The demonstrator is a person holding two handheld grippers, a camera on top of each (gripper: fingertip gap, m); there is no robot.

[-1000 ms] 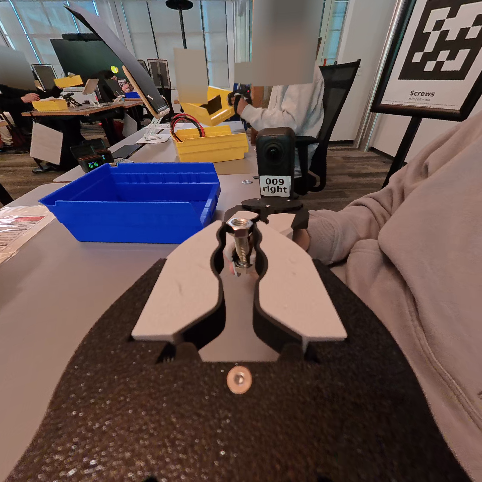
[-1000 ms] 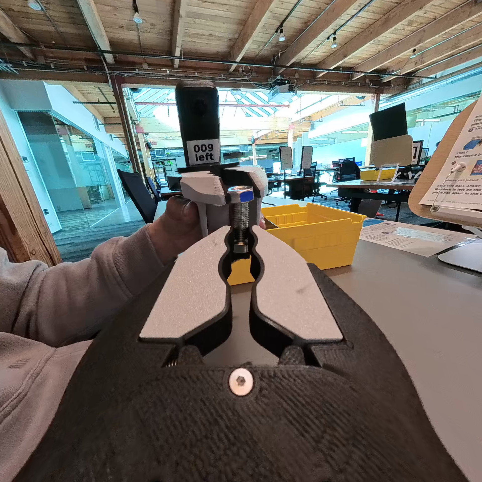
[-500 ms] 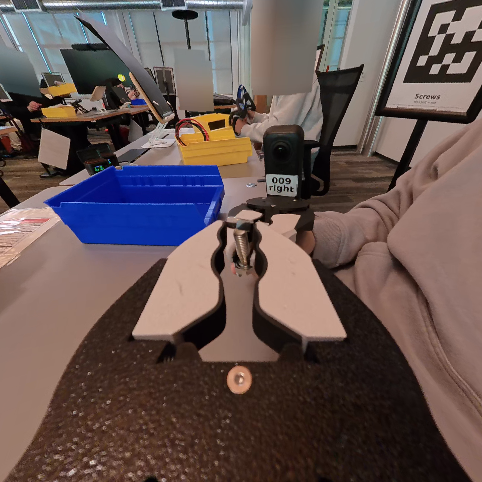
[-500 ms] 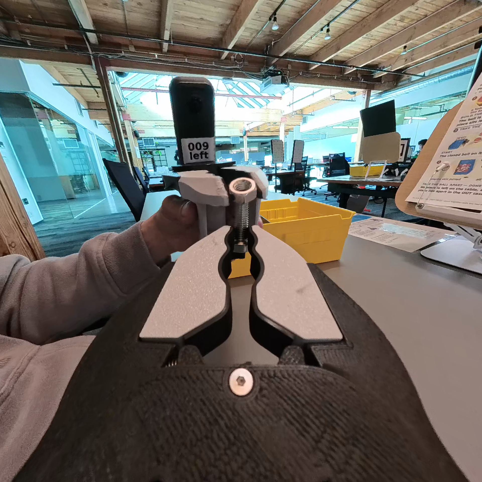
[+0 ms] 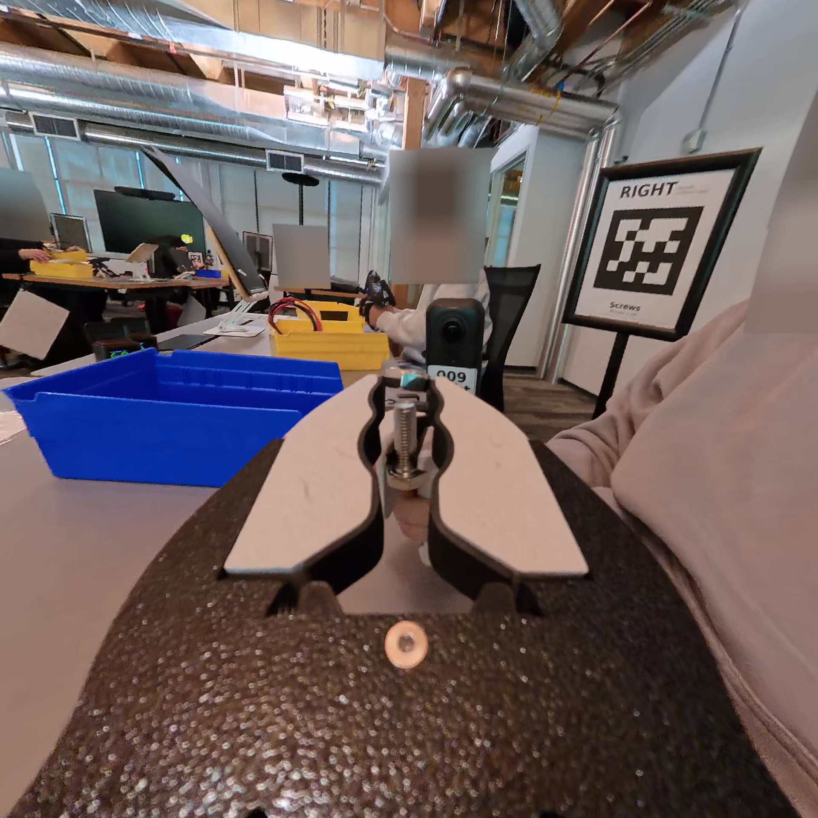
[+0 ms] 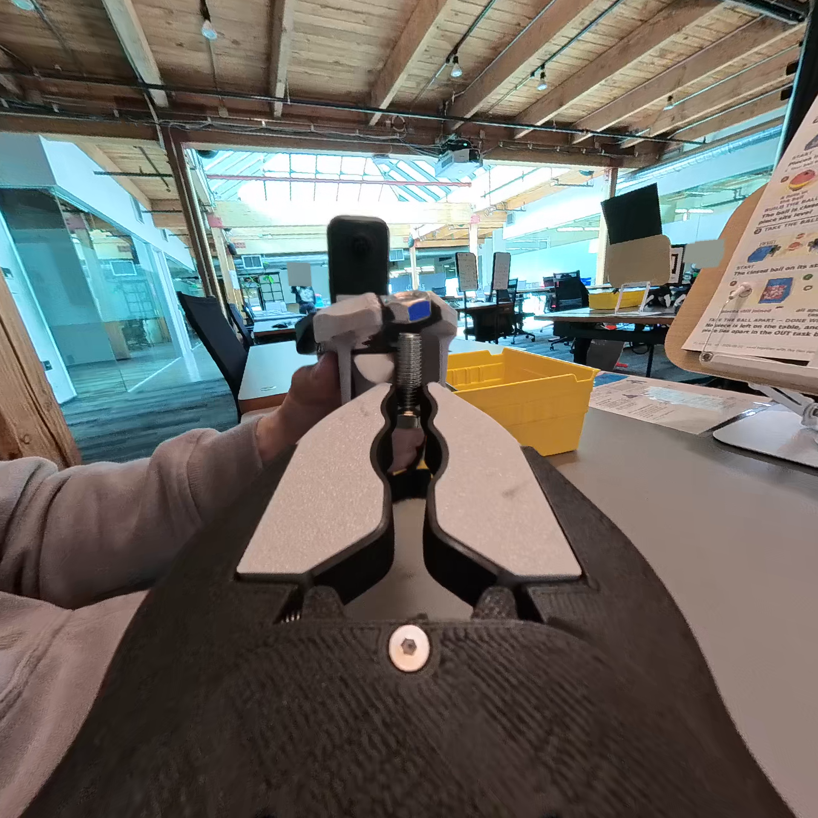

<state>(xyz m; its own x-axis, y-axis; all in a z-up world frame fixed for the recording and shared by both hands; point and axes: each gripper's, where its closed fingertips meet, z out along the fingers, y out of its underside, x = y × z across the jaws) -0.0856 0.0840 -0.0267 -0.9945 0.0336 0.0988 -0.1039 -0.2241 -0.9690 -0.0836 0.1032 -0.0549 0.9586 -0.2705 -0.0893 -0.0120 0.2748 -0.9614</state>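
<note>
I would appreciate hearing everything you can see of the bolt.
The bolt is shiny silver metal, with a threaded shaft and a hex head. It stands upright, threaded end up, clamped near its head between the right gripper's fingertips. A hex nut in the left gripper sits just above its tip, seemingly apart.

Left wrist view: framed sign (image 5: 655, 248) on a black stand at right bears a large black-and-white square marker with printed lines above and below. A white label (image 5: 452, 376) with dark print sits on a black camera (image 5: 453, 327), partly covered. Right wrist view: illustrated instruction sheet (image 6: 772, 265) clipped to a wooden board; printed sheet (image 6: 664, 398) flat on the tabletop (image 6: 664, 509).
</note>
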